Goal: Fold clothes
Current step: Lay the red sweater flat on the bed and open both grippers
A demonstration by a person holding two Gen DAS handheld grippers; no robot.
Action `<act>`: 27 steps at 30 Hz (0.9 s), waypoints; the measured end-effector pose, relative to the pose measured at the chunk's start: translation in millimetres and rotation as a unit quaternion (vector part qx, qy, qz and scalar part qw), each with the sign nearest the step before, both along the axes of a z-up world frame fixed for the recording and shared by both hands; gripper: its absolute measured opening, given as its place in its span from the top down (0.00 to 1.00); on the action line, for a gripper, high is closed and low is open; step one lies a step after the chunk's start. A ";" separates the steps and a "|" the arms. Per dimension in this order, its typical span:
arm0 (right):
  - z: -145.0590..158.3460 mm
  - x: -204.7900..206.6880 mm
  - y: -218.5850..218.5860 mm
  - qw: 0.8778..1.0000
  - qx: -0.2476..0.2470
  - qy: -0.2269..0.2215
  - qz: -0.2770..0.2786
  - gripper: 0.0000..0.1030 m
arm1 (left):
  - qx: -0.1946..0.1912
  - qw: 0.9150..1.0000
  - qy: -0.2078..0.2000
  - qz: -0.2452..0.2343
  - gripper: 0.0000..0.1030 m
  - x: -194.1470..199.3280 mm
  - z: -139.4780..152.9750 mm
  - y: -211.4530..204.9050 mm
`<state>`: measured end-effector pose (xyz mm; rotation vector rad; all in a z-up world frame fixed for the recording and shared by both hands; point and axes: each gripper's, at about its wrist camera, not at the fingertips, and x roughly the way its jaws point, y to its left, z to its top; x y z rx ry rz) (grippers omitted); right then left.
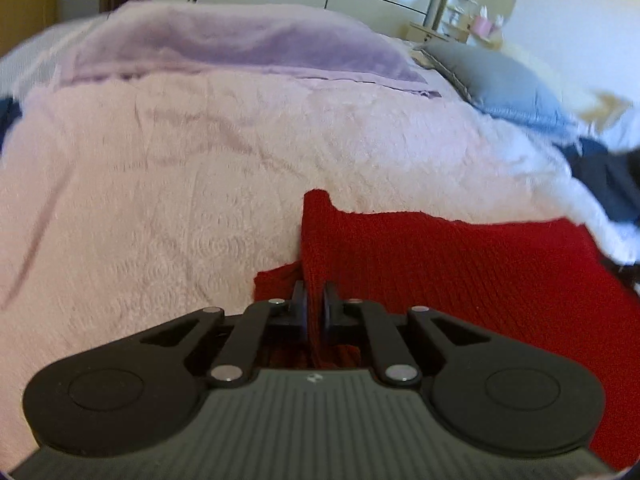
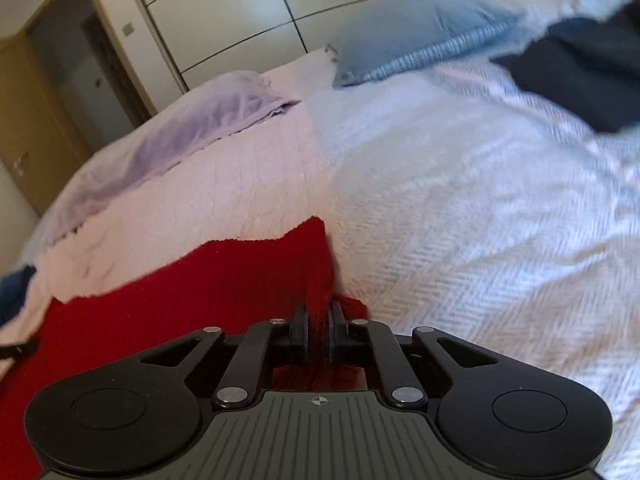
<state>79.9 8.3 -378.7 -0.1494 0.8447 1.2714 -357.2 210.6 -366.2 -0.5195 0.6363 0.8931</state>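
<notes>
Red knit garment (image 1: 460, 264) lengthwise between grippers

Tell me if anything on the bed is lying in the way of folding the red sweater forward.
Nothing visible does. Both the left gripper and right gripper are shut on the red sweater, and the pink bedspread just beyond it is bare. The lilac blanket and blue pillow lie farther off.

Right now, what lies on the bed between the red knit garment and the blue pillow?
Only bare pale bedspread. The right wrist view shows that stretch from the red knit garment up to the blue pillow with nothing lying on it.
</notes>
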 end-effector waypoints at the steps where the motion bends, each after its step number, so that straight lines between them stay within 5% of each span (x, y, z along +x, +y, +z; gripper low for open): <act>1: 2.7 -1.9 0.3 1.000 -0.002 -0.004 0.001 0.94 | 0.003 1.000 0.006 0.001 0.91 1.8 2.5 -1.3; 9: 27.3 -20.5 -10.3 0.999 0.004 -0.033 -0.010 0.73 | 0.035 0.997 0.061 0.012 0.89 6.6 23.4 -14.2; 15: 50.4 -39.8 -26.6 0.997 0.020 -0.067 -0.013 0.69 | 0.063 0.993 0.088 0.043 0.89 -4.4 43.5 -27.6; 20: 69.1 -75.0 -53.9 0.993 0.044 -0.110 0.013 0.69 | 0.080 0.995 0.046 0.028 0.89 -17.2 63.5 -67.5; 24: 56.2 -119.5 -83.4 0.984 0.041 -0.163 0.062 0.68 | 0.070 0.997 -0.004 -0.025 0.96 -23.1 56.6 -112.3; 27: 19.1 -128.6 -93.0 0.978 -0.017 -0.196 0.065 0.68 | 0.037 0.999 0.024 -0.023 0.96 -23.2 22.1 -128.4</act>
